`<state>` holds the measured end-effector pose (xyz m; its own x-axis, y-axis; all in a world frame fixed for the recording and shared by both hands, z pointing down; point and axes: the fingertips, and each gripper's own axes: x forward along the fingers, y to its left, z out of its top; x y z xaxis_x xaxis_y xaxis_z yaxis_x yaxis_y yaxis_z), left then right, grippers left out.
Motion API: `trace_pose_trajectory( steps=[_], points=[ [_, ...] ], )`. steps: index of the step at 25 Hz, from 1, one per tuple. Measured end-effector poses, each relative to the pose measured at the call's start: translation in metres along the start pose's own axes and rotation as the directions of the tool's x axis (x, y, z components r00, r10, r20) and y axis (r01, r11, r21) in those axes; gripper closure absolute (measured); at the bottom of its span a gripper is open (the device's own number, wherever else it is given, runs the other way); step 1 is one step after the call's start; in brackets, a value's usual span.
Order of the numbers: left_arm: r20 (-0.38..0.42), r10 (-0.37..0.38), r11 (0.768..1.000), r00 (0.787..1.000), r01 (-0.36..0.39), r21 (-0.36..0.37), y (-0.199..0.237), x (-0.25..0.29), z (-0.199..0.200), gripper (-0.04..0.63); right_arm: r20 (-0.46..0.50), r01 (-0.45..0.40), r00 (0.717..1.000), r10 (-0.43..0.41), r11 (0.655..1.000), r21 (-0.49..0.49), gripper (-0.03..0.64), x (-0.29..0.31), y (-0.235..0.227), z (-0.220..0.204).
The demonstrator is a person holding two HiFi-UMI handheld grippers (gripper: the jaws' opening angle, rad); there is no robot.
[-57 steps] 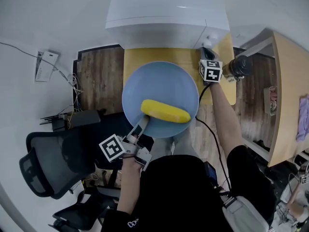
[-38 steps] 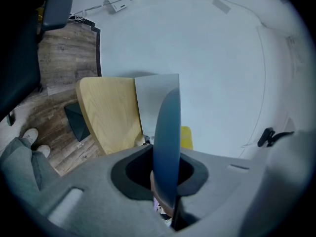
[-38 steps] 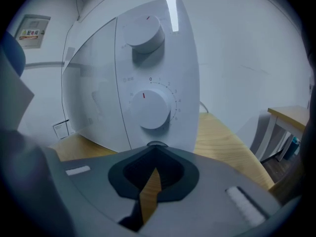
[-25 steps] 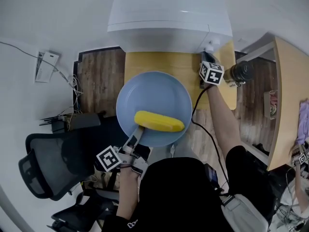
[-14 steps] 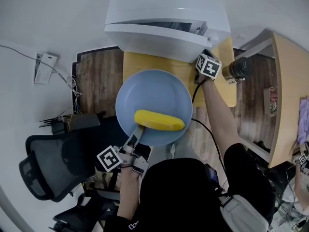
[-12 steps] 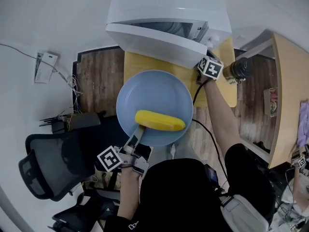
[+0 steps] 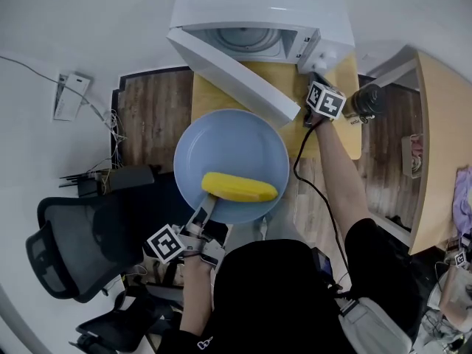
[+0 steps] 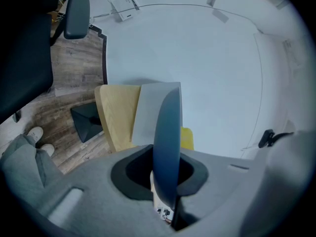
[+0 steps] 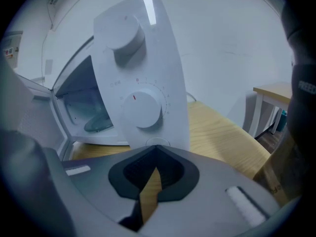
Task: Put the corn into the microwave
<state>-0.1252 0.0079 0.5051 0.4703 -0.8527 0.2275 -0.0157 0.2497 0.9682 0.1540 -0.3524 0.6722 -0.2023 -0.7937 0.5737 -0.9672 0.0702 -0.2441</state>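
Note:
A yellow corn cob (image 7: 240, 187) lies on a round blue plate (image 7: 221, 150) held in the air in front of the white microwave (image 7: 262, 6). My left gripper (image 7: 205, 212) is shut on the plate's near rim. In the left gripper view the plate (image 8: 167, 142) stands edge-on between the jaws, with a bit of corn (image 8: 186, 137) behind it. The microwave door (image 7: 228, 76) stands swung open to the left, showing the cavity (image 9: 81, 105) and its glass turntable (image 9: 97, 123). My right gripper (image 7: 313, 78) is shut and empty, just before the control panel (image 9: 140, 83) with two knobs.
The microwave stands on a small yellow wooden table (image 7: 348, 135). A dark cylindrical object (image 7: 366, 102) stands at that table's right edge. A black office chair (image 7: 66, 249) is at lower left, a power strip (image 7: 71, 96) and cables lie on the floor, and another wooden table (image 7: 442, 124) is at right.
The microwave door has gone from closed to wide open, swinging out to the left. My right gripper stayed by the control panel. The plate with the corn has shifted slightly left.

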Motion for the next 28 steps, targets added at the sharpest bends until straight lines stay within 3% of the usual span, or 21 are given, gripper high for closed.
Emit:
trace_pose_trajectory(
  steps=[5,7,8,10,13,16,19,20,22,24,28],
  points=[
    [0.001,-0.016,1.0,1.0,0.016,-0.001,-0.001,-0.005,0.001,0.55,0.106,-0.11,0.988,0.114,0.993,-0.046,0.609,-0.034,0.025,0.016],
    [0.0,-0.021,1.0,1.0,0.021,0.0,0.0,-0.008,0.0,0.55,0.151,-0.189,0.968,0.201,0.978,-0.091,0.609,-0.058,0.044,0.024],
    [-0.001,-0.024,1.0,1.0,0.024,0.001,0.0,-0.009,0.0,0.55,0.173,-0.237,0.952,0.254,0.965,-0.11,0.569,-0.071,0.054,0.028],
    [-0.004,-0.032,0.999,0.999,0.032,0.004,0.001,-0.011,0.0,0.55,0.211,-0.339,0.907,0.365,0.929,-0.151,0.457,-0.1,0.074,0.037],
    [-0.008,-0.043,0.999,0.999,0.043,0.005,0.001,-0.011,-0.002,0.55,0.263,-0.462,0.827,0.498,0.867,-0.188,0.43,-0.144,0.098,0.057],
    [-0.013,-0.057,0.998,0.998,0.057,0.003,0.0,-0.013,-0.002,0.549,0.309,-0.529,0.748,0.587,0.809,-0.256,0.428,-0.19,0.119,0.084],
    [-0.011,-0.069,0.998,0.998,0.069,0.001,0.0,-0.02,-0.002,0.549,0.261,-0.579,0.682,0.683,0.723,-0.377,0.469,-0.222,0.148,0.097],
    [-0.01,-0.07,0.998,0.997,0.07,0.003,0.0,-0.023,-0.002,0.551,0.236,-0.597,0.667,0.707,0.696,-0.398,0.406,-0.227,0.155,0.098],
    [-0.006,-0.071,0.997,0.997,0.071,0.006,0.001,-0.027,-0.002,0.549,0.174,-0.624,0.652,0.737,0.653,-0.429,0.403,-0.23,0.166,0.095],
    [0.0,-0.074,0.997,0.997,0.074,0.006,0.0,-0.029,-0.003,0.55,0.118,-0.63,0.656,0.746,0.627,-0.458,0.399,-0.226,0.172,0.087],
    [0.007,-0.087,0.996,0.996,0.087,0.008,-0.003,-0.032,-0.004,0.55,0.113,-0.64,0.66,0.743,0.635,-0.432,0.462,-0.224,0.174,0.083]
  ],
)
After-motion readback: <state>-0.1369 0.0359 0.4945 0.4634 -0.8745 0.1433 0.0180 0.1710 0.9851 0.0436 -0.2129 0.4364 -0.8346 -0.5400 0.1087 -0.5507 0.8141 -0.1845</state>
